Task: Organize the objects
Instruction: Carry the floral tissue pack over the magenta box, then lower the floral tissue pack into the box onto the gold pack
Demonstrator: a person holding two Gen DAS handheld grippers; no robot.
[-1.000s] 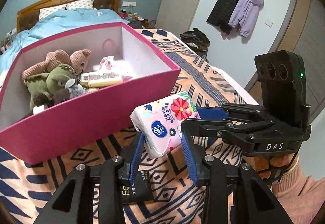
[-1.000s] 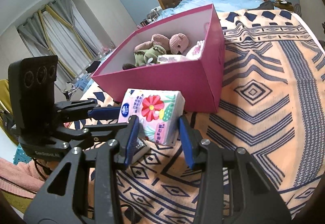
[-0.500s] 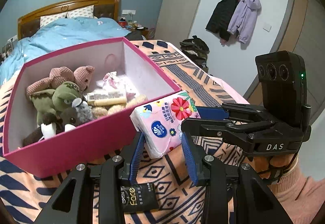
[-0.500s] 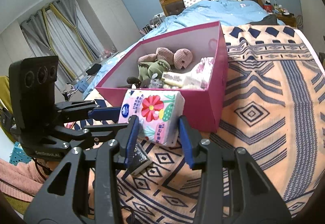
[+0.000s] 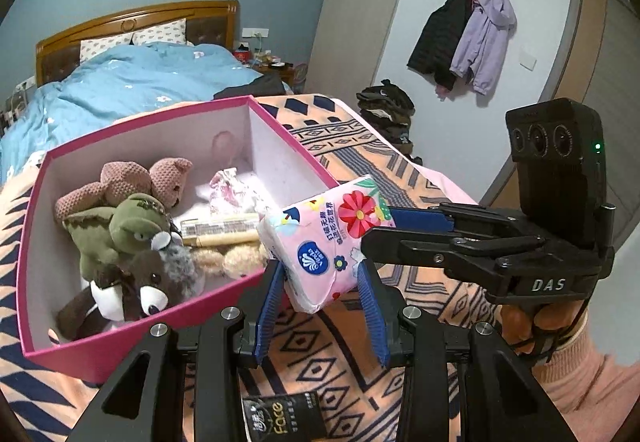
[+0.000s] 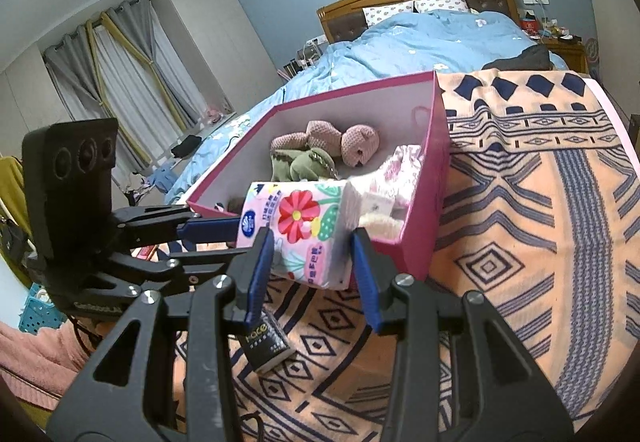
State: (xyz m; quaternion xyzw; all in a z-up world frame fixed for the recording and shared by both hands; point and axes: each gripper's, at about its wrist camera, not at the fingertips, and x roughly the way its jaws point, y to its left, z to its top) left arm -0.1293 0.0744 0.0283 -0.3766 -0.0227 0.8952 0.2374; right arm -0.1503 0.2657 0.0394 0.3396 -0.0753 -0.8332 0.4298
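A pink flowered tissue pack [image 5: 328, 242] [image 6: 296, 217] hangs in the air at the near rim of the pink box [image 5: 120, 346] [image 6: 434, 201]. Both grippers are shut on it from opposite sides: my left gripper [image 5: 320, 274] pinches its lower end, and my right gripper [image 6: 312, 242] clamps it crosswise. In the left wrist view one of the right gripper's blue pads [image 5: 420, 219] presses the pack's far side. The box holds plush toys [image 5: 132, 230] [image 6: 320, 145], a small tube and a floral pouch.
A black "face" packet [image 5: 280, 418] [image 6: 266, 342] lies on the orange patterned blanket [image 6: 520, 242] below the grippers. Behind the box is a bed with a blue duvet [image 5: 132, 81]. Coats hang on the wall [image 5: 468, 37]. A pink sleeve [image 5: 592, 390] shows at the right.
Both grippers have risen together with the tissue pack, from low in front of the box's side wall up to its rim. More of the box's inside now shows.
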